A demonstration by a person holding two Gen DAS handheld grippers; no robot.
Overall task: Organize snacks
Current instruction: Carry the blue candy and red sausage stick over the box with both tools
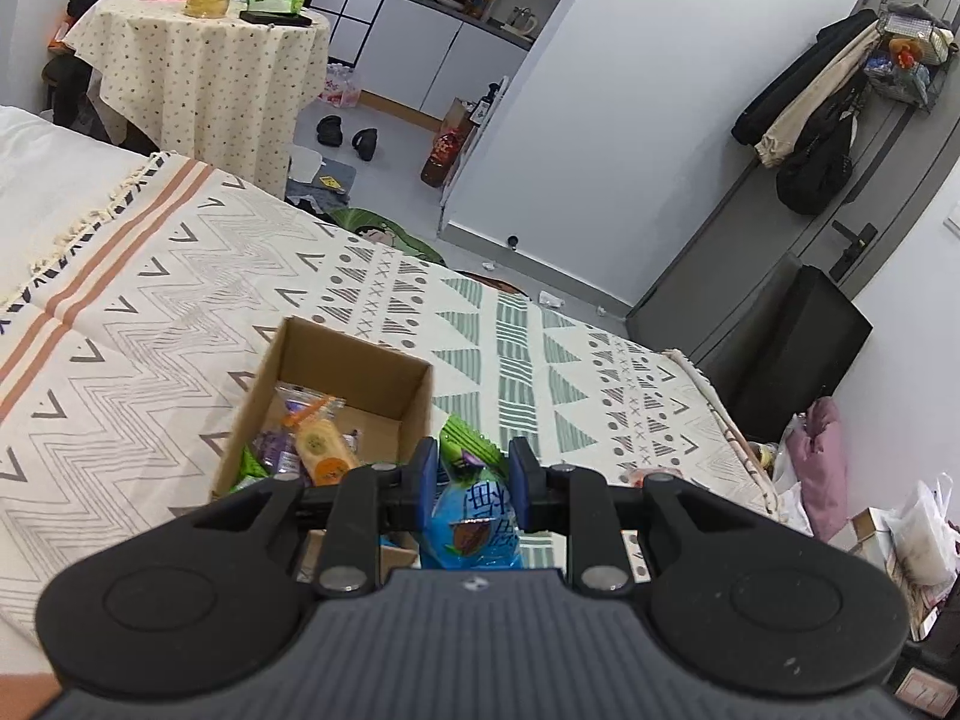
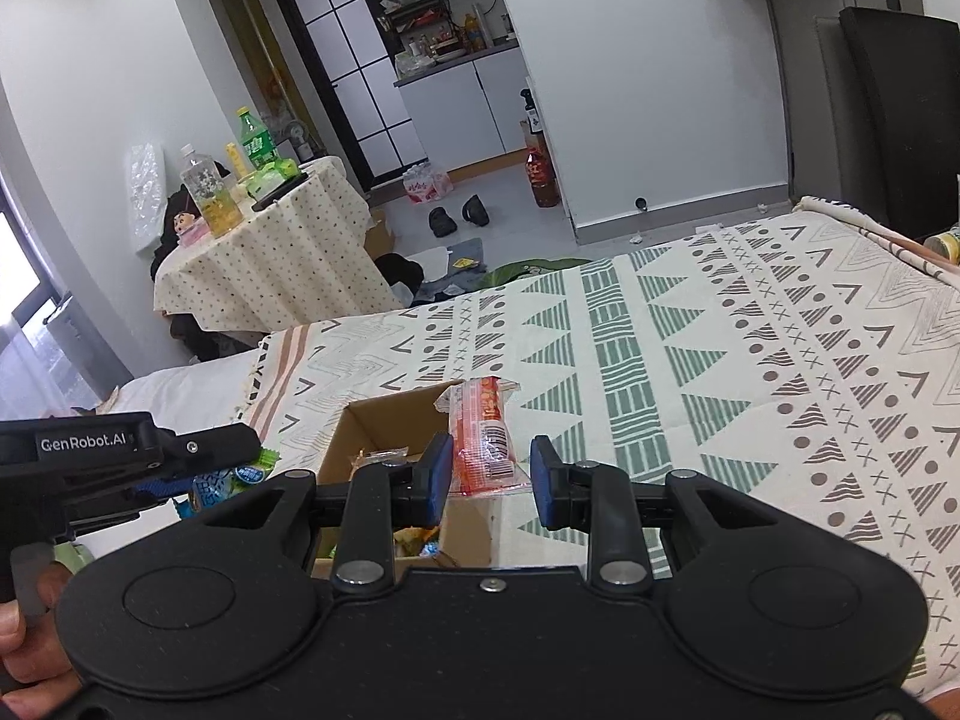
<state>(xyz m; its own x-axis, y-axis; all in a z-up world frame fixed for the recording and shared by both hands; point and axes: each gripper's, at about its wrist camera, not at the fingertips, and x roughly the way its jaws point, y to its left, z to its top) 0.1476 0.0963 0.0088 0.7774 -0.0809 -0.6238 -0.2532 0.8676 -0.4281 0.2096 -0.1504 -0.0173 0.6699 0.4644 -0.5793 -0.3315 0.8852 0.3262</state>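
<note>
The bed (image 2: 690, 324) wears a cream cover patterned with grey zigzags, green striped triangles, dots, crosses and salmon stripes. The cardboard box (image 1: 360, 369) is plain brown. One snack packet (image 1: 471, 519) is blue with a green top; another packet (image 2: 487, 438) is orange-red and white. The round table's cloth (image 2: 264, 276) is pale yellow with small dark specks.

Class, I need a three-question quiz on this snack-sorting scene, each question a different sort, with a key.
1. True or false: the left gripper is shut on a blue packet.
2. Which lies between the right gripper's fingers? A) a green bottle B) a red packet C) a shoe
3. Fill in: the cardboard box sits on a patterned ___.

Key: 1 true; 2 B; 3 blanket.
</note>
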